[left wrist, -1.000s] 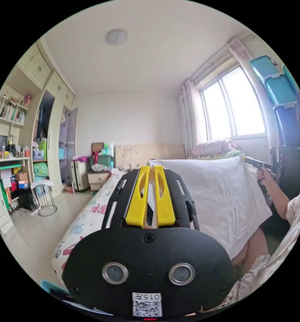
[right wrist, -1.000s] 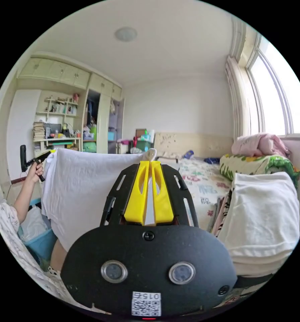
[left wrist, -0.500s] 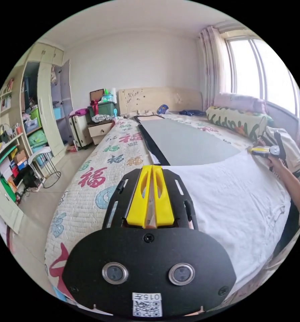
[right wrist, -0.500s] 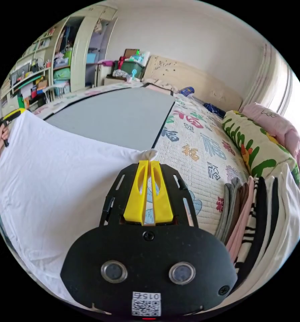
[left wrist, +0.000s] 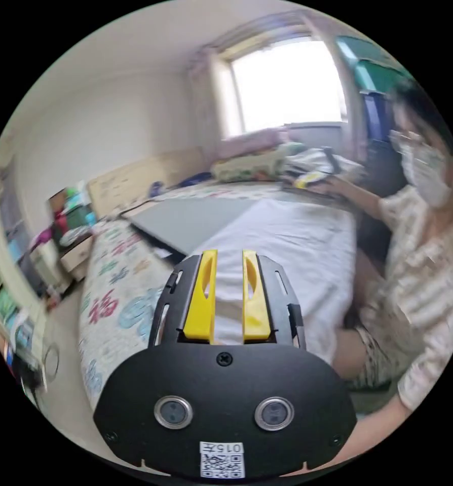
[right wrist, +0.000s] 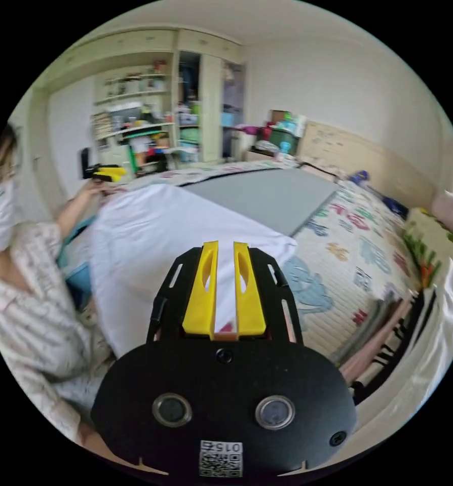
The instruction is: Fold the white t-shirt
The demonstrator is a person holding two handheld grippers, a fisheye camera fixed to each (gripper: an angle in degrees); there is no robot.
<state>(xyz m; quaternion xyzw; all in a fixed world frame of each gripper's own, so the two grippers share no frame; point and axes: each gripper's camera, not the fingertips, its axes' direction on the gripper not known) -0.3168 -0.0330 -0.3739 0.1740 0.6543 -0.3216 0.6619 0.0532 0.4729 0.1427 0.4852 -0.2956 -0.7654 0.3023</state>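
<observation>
Just ahead of the left tongs [left wrist: 225, 296], whose jaws stand apart and empty, the white t-shirt [left wrist: 282, 243] lies spread on the bed [left wrist: 115, 298], overlapping the grey mat [left wrist: 186, 223]. Right tongs [right wrist: 223, 288] are likewise parted, the shirt beyond and to their left, its length running toward the person [right wrist: 19, 283].

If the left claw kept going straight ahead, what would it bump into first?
Probably the white t-shirt spread on the bed: the left claw points right over it. Depth is hard to judge in this blur.
</observation>
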